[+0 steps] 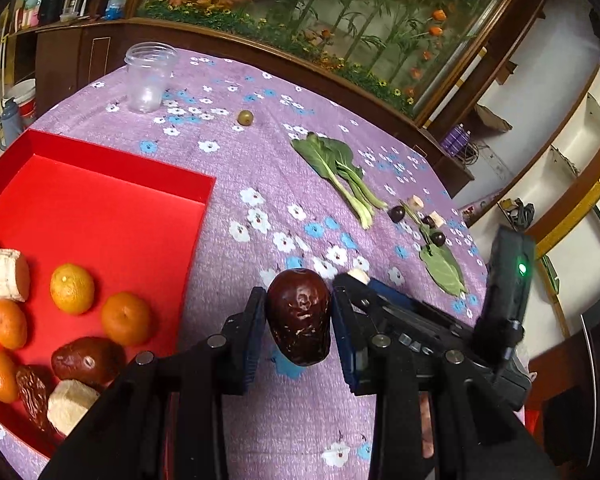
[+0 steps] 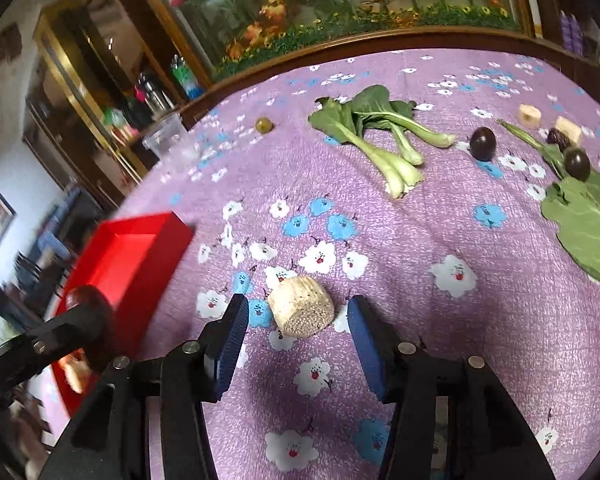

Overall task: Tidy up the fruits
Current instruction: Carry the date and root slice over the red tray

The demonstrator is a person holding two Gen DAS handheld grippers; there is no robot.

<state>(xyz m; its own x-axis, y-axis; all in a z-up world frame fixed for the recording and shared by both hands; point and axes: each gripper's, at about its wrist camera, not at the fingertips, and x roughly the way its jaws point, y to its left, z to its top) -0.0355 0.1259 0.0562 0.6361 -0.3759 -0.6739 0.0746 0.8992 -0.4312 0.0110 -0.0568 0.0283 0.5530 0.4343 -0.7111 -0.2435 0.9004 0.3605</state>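
Low in the left view the left gripper point(image 1: 299, 316) jaws pinch a wrinkled dark-red date point(image 1: 299, 315) that may slip short of the red tray point(image 1: 112, 216) at left, while the right gripper point(image 2: 296, 340) jaws, spread around a pale banana chunk point(image 2: 301, 307), could knock it aside.

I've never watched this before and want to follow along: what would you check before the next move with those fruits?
1. Left hand-held gripper pinches the dark red fruit: ok.
2. Bare room in the red tray: ok.
3. Right hand-held gripper open around the pale banana slice: ok.
4. Slice touched by its pads: not yet.
5. Leafy greens lie apart from both grippers: ok.
6. Grip firmness: cannot tell.
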